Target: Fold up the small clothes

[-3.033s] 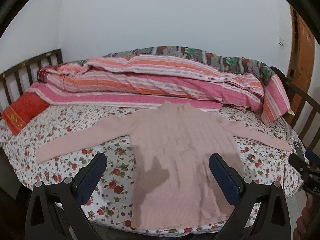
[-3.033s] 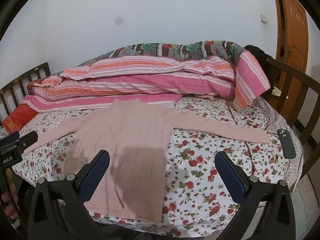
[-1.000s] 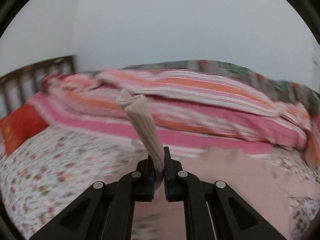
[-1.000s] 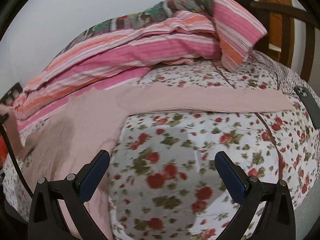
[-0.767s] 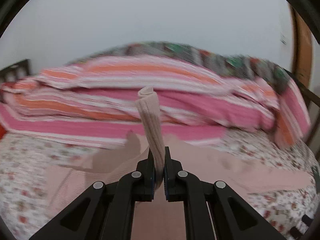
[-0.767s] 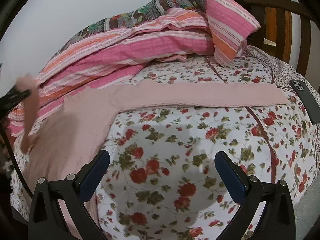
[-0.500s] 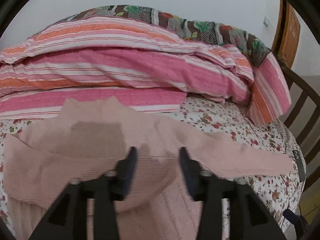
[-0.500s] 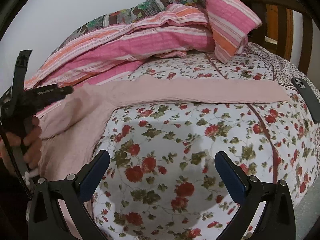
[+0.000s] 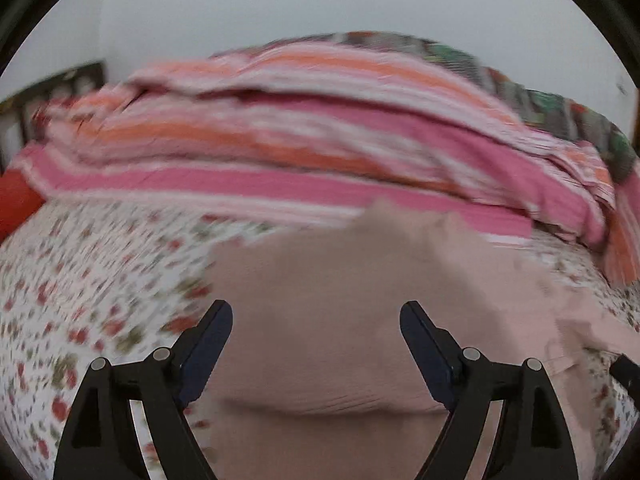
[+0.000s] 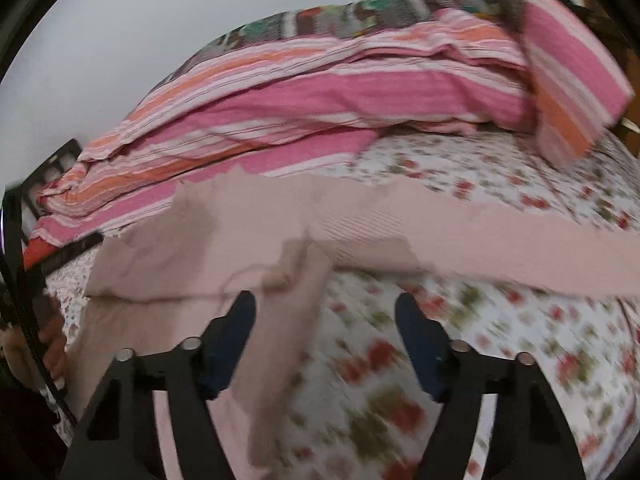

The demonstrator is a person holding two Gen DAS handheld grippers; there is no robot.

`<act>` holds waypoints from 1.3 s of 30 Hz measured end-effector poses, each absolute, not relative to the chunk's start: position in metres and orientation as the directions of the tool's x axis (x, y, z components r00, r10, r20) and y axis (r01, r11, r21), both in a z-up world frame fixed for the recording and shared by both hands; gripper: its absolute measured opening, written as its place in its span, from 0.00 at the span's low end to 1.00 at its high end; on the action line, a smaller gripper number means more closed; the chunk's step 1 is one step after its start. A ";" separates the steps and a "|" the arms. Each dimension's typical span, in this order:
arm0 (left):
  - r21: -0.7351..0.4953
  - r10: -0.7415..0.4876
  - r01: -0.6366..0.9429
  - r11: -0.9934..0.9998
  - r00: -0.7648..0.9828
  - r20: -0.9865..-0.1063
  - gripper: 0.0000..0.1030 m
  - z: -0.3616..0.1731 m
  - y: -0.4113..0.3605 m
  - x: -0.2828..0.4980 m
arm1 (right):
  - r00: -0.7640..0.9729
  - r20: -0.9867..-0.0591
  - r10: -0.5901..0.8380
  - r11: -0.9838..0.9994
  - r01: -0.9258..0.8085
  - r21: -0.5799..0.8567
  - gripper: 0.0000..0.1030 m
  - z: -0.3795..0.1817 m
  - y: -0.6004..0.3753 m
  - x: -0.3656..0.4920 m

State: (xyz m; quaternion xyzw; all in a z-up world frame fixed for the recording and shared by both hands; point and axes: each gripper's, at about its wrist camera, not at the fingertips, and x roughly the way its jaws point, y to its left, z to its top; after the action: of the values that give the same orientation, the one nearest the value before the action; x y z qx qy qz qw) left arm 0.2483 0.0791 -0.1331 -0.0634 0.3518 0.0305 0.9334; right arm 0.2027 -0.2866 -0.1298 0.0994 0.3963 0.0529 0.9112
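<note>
While the pink sweater (image 10: 256, 240) lies flat on the flowery bedsheet (image 10: 500, 344), one sleeve folded across its body, the left gripper (image 9: 316, 316) hangs over it, jaws just opened wide and empty. The right gripper (image 10: 324, 312), jaws just narrowing, straddles the sweater's side edge without pinching. Striped quilt (image 10: 320, 100) behind the sweater.

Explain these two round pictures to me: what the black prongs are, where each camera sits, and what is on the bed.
No robot: a person holds a two-finger gripper in each hand, with a fisheye camera looking along its fingers. One picture shows the left gripper, whose jaws have just been opening and hold nothing. The other shows the right gripper, whose jaws have just been closing over the sweater's edge without pinching it. A pink sweater lies on the floral bedsheet, one sleeve folded across its body, the other stretched out. A striped quilt lies behind.
</note>
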 end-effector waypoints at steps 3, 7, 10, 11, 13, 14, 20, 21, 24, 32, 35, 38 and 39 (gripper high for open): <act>-0.142 -0.008 -0.119 0.983 0.738 -0.675 0.83 -0.148 0.102 0.240 | 0.648 -0.729 0.220 0.968 -0.050 0.247 0.43 -0.139 -0.273 0.223; -0.153 -0.015 -0.119 0.981 0.742 -0.671 0.83 -0.165 0.110 0.237 | 0.595 -0.772 0.223 0.969 -0.053 0.240 0.40 -0.155 -0.257 0.248; -0.224 -0.067 -0.114 0.968 0.742 -0.667 0.83 -0.174 0.119 0.238 | 0.562 -0.805 0.187 0.977 -0.020 0.213 0.40 -0.165 -0.256 0.263; -0.247 -0.084 -0.112 0.963 0.743 -0.664 0.83 -0.175 0.123 0.240 | 0.560 -0.807 0.186 0.977 -0.019 0.212 0.40 -0.166 -0.256 0.265; -0.286 -0.113 -0.113 0.951 0.737 -0.667 0.83 -0.179 0.129 0.242 | 0.556 -0.812 0.178 0.981 -0.033 0.193 0.39 -0.166 -0.253 0.270; -0.295 -0.117 -0.120 0.948 0.730 -0.673 0.83 -0.182 0.130 0.243 | 0.551 -0.817 0.172 0.983 -0.041 0.180 0.36 -0.167 -0.252 0.273; -0.318 -0.127 -0.127 0.939 0.732 -0.669 0.83 -0.178 0.134 0.242 | 0.662 -0.722 0.201 0.977 -0.084 0.195 0.03 -0.145 -0.260 0.269; -0.313 -0.122 -0.126 0.941 0.738 -0.664 0.83 -0.175 0.134 0.240 | 0.678 -0.708 0.199 0.976 -0.070 0.207 0.03 -0.142 -0.266 0.268; -0.267 -0.091 -0.113 0.957 0.758 -0.646 0.83 -0.165 0.126 0.239 | 0.640 -0.762 0.105 0.988 0.018 0.151 0.03 -0.155 -0.279 0.279; -0.113 0.026 -0.174 0.978 0.645 -0.763 0.83 -0.189 0.108 0.263 | 0.623 -0.774 0.115 0.989 -0.001 0.147 0.34 -0.149 -0.295 0.263; -0.066 0.062 -0.173 0.983 0.640 -0.766 0.84 -0.190 0.102 0.263 | 0.653 -0.754 0.069 0.991 0.040 0.125 0.37 -0.140 -0.322 0.237; -0.052 0.072 -0.173 0.983 0.635 -0.769 0.85 -0.191 0.100 0.265 | 0.681 -0.732 -0.019 0.987 0.130 0.095 0.49 -0.132 -0.363 0.208; -0.055 0.070 -0.175 0.983 0.637 -0.768 0.85 -0.191 0.101 0.264 | 0.685 -0.727 -0.045 0.984 0.155 0.085 0.51 -0.130 -0.374 0.201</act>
State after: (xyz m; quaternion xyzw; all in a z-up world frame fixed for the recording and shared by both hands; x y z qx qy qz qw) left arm 0.2643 0.1009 -0.1910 -0.0622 0.4209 0.0679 0.9024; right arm 0.2007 -0.3741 -0.1302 0.0702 0.3930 -0.0546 0.9152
